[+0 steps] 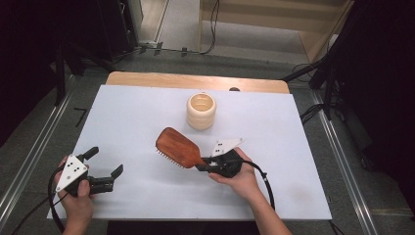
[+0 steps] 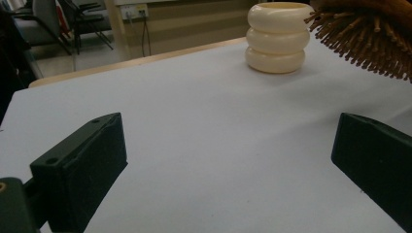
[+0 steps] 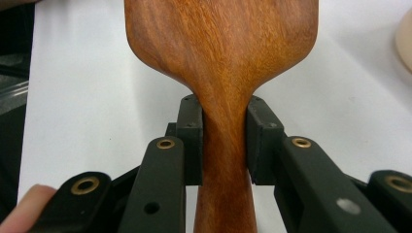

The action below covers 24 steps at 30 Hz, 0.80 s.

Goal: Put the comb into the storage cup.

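We have the reddish-brown wooden paddle hairbrush [image 1: 177, 146] pinched at the neck of its handle by the right hand-held gripper [image 1: 204, 165], both pads pressed flat against the narrow waist just below the paddle. The brush is off the white worktop [image 1: 137, 122], bristles pointing down and to the left, with its head near the cream ribbed three-ring cup [image 1: 201, 111] but still apart from it. Our left hand-held gripper [image 1: 105, 169] rests near the front left of the worktop, its jaws spread wide with nothing between them.

We judge the step to be carrying the brush to the cup. To do it well, we should keep the pinch firm, since the heavy head could pivot in the jaws. We should tip the brush towards upright over the opening before lowering it. The light cup may topple if nudged, so the free gripper could steady it.
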### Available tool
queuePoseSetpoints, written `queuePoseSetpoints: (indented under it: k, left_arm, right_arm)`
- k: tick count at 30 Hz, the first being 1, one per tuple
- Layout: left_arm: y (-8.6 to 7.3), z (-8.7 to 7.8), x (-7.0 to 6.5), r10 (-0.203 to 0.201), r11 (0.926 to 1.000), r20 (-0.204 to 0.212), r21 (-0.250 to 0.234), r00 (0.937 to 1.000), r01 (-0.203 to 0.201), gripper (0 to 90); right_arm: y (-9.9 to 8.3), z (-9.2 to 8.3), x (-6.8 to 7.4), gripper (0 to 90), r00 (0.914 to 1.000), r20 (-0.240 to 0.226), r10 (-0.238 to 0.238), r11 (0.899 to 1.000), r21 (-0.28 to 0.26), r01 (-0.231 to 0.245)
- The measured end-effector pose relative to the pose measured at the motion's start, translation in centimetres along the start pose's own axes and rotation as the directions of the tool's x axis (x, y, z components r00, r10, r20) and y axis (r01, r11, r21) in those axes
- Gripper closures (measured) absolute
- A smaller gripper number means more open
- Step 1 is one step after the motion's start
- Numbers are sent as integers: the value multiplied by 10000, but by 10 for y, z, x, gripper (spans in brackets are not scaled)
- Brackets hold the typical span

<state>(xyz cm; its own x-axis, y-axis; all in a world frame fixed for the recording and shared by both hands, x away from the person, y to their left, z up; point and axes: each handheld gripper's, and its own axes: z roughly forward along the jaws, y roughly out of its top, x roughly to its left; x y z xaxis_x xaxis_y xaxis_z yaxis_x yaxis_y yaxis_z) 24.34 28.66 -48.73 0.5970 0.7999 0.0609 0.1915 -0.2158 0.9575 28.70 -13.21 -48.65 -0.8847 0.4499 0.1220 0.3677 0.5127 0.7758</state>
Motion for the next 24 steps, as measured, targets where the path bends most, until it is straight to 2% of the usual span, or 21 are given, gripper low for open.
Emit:
queuePoseSetpoints:
  k: [5,6,13,17,22,24]
  left_arm:
    - [6,4,-9,50,9999,279,-97,9996,-48,0]
    - [10,4,-14,30,9998,472,-211,9989,-20,0]
    - [21,5,-26,17,9986,949,-532,9955,33,0]
    - [30,7,-34,-111,9976,1326,-666,9911,201,0]
    - [37,10,-43,-59,9971,1576,-738,9875,177,0]
    - [42,14,-50,-21,9972,1774,-734,9841,153,0]
  right_arm:
    - [-1,-3,1,697,10000,6,23,9993,-363,-23]
    - [-1,-5,2,697,10000,39,39,9989,-466,-37]
    - [0,-7,6,696,9999,122,20,9957,-928,-8]
    - [0,-8,8,696,9998,204,-16,9934,-1148,40]
    - [1,-9,12,696,9988,491,-53,9889,-1481,125]
    - [2,-8,13,696,9984,551,-109,9867,-1611,197]
